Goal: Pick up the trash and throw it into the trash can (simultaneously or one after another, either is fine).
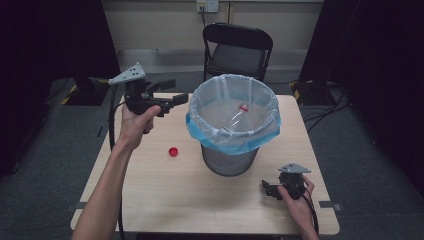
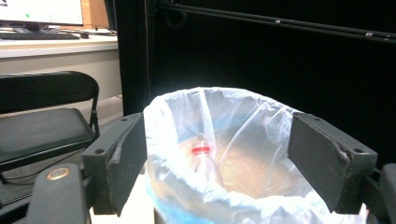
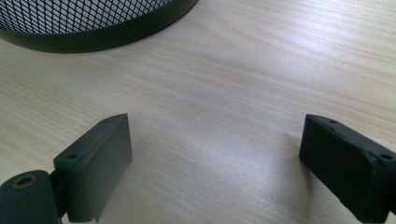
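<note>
At centre frame, a clear bottle (image 1: 234, 119) lies inside the lined bin (image 1: 233, 121). The left gripper (image 1: 170, 99), jaws spread and empty, hovers at the bin's left rim — a bump could tip it. The right gripper (image 1: 271, 189) rests spread, lower right. A red cap (image 1: 173, 151) lies loose on the table (image 1: 165, 195).

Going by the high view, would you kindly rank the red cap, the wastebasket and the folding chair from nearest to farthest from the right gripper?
From the right gripper:
1. Wastebasket, just up-left of it.
2. Red cap, farther left on the table.
3. Folding chair, beyond the table's far edge.
</note>
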Tool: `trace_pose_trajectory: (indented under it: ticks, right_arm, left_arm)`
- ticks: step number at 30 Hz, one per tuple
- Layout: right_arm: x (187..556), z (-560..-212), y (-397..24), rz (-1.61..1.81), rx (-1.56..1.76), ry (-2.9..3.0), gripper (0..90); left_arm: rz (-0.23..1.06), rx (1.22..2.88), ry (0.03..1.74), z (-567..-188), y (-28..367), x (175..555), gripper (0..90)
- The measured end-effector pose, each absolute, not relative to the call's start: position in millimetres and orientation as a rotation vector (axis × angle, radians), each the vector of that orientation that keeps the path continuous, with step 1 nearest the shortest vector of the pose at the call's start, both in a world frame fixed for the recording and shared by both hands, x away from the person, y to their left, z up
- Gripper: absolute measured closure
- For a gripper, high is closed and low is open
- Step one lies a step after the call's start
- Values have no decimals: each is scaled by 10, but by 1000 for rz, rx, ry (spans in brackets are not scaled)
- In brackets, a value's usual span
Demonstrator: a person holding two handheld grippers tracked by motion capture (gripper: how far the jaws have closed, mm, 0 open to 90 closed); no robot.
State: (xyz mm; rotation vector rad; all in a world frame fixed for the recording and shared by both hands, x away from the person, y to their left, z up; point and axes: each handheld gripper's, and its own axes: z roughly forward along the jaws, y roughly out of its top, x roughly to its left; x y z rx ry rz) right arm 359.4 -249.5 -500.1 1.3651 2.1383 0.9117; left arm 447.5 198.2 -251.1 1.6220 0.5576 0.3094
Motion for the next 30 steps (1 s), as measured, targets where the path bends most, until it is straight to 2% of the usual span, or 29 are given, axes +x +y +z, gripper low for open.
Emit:
trace_pose_trajectory:
  ticks: [30]
  right_arm:
    - [3593, -5001, -2494, 911, 1367, 2138, 85]
  left_arm:
    - [331, 1670, 745, -3152, 2519, 4480, 216]
